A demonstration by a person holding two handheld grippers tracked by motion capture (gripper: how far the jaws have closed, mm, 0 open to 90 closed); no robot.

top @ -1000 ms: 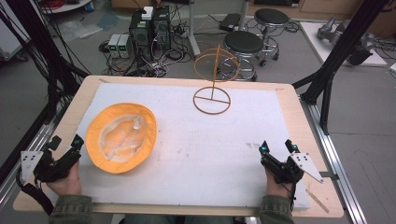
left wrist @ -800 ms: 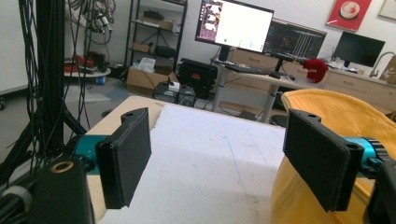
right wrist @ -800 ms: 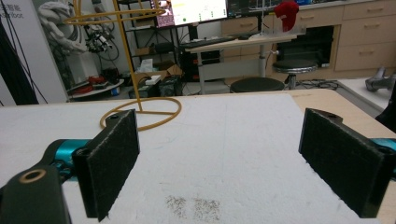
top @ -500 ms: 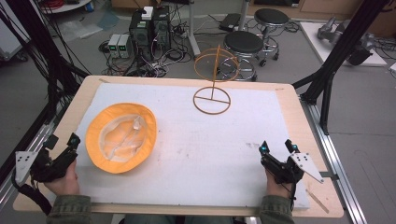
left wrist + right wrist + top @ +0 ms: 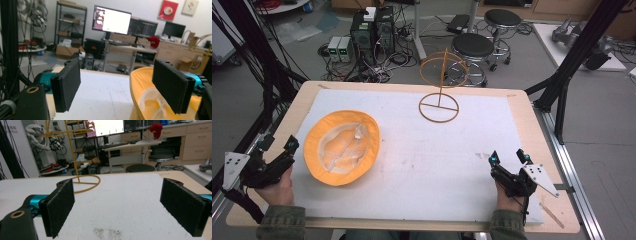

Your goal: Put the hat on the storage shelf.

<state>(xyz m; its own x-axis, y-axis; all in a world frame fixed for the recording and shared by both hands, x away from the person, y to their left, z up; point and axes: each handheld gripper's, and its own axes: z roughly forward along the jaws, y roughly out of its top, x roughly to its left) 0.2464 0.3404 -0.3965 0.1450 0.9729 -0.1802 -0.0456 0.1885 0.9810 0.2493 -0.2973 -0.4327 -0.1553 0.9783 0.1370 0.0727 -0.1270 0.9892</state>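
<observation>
A white mat (image 5: pixel 422 150) covers the wooden table (image 5: pixel 532 107); stools and computers stand behind it. The yellow hat (image 5: pixel 342 147) lies upside down at the mat's left, just beside the released left tool (image 5: pixel 277 145), which cuts off its brim. The right tool (image 5: pixel 507 156) gapes empty, near right.

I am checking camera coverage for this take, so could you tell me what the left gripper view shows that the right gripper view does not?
The left gripper view alone shows the yellow hat, lying upside down with its white lining up, just past the open left gripper. The right gripper view alone shows the yellow wire stand and the open right gripper over a bare part of the mat. Both share the white mat and the monitors behind.
</observation>
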